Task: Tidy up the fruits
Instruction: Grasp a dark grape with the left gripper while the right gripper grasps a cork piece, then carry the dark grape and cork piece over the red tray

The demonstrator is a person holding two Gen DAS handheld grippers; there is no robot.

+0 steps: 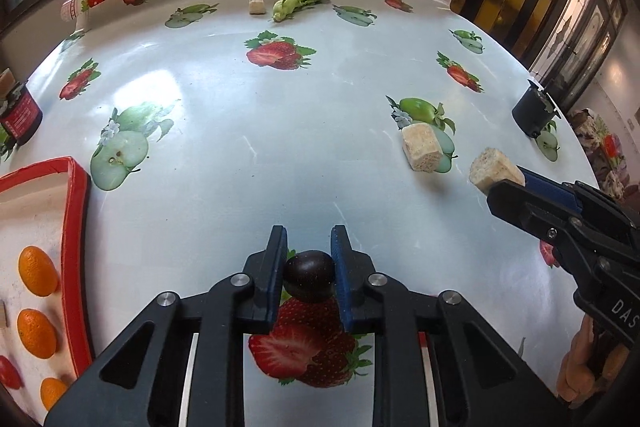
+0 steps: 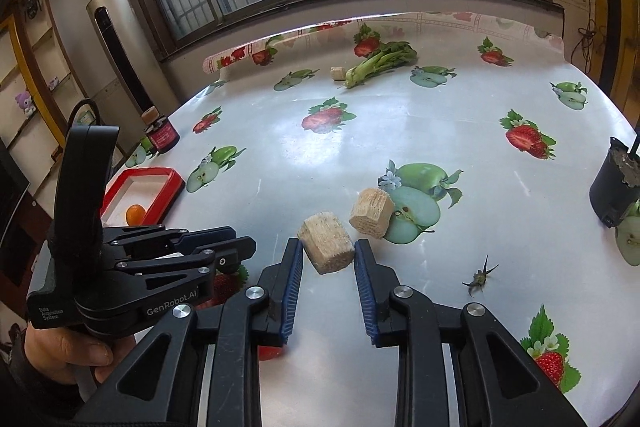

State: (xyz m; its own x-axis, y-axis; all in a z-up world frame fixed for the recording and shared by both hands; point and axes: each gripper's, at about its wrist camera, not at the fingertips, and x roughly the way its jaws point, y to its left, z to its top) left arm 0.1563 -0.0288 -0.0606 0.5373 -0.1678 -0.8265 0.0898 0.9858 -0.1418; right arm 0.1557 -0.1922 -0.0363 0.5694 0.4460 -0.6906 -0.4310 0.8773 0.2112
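Two grips are set: the left gripper (image 1: 309, 247) pinches a dark round plum-like fruit (image 1: 309, 275) just above the cloth, the right gripper (image 2: 327, 253) clamps a tan cylindrical block (image 2: 326, 247), so carry the fruit gently into the red-rimmed tray (image 1: 76, 227) beside the small oranges (image 1: 38, 271).

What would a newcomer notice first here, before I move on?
Probably the two loaded grippers: the left gripper shut on a dark fruit above a printed strawberry, and the right gripper shut on a tan block. A second block lies just beyond on the table, and a red tray with oranges sits at the left.
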